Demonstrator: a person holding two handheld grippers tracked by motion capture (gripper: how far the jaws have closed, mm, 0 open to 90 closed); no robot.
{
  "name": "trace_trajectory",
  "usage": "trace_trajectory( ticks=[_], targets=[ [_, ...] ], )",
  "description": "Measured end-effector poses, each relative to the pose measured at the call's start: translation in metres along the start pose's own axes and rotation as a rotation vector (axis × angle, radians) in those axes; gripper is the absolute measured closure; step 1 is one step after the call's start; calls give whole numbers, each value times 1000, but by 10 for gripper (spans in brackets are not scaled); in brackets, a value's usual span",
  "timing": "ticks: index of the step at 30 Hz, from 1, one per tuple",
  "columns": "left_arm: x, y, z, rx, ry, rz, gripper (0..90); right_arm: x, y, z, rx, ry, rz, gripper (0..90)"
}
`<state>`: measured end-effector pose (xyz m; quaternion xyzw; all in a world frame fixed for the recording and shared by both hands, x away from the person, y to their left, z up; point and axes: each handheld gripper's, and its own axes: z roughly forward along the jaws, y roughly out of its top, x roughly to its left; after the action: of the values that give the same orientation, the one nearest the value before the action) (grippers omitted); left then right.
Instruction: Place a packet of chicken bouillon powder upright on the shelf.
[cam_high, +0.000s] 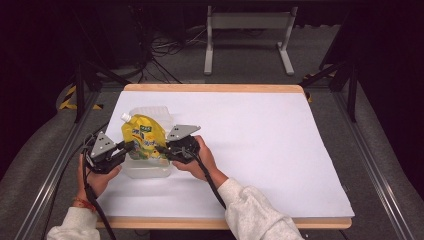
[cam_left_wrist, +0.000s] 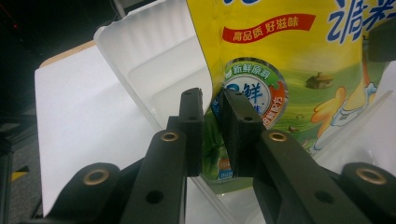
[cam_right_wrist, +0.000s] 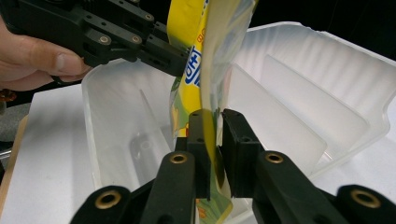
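Observation:
A yellow spouted drink pouch (cam_high: 141, 138) with green and blue print stands upright above a clear plastic divided bin (cam_high: 148, 168) at the table's left. My left gripper (cam_high: 129, 146) is shut on the pouch's left lower edge (cam_left_wrist: 215, 135). My right gripper (cam_high: 161, 149) is shut on the pouch's opposite lower edge (cam_right_wrist: 215, 154). In the right gripper view the pouch (cam_right_wrist: 208, 56) hangs inside the bin (cam_right_wrist: 299, 93) between its dividers, and my left gripper (cam_right_wrist: 175, 60) grips its far side. The white spout cap (cam_high: 125, 117) points up and left.
The white table cover (cam_high: 260, 150) stretches wide to the right of the bin. A person's hands (cam_high: 202, 160) hold both grippers near the front left. Beyond the table's far edge stand a metal frame (cam_high: 247, 35) and cables on the floor.

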<state>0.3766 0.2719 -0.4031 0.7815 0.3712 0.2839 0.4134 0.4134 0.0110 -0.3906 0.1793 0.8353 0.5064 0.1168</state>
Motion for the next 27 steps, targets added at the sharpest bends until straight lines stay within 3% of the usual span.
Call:
trace_trajectory(
  ticks=[10, 19, 27],
  targets=[
    [-4, 3, -4, -10, 40, -4, 723, 1, 3, -10, -11, -15, -12, 790],
    [-8, 16, -21, -103, 53, -27, 692, 2, 10, -19, -21, -30, -37, 784],
    [-12, 19, -31, -125, 57, -28, 694, 2, 14, -29, -24, -36, -47, 762]
  ],
)
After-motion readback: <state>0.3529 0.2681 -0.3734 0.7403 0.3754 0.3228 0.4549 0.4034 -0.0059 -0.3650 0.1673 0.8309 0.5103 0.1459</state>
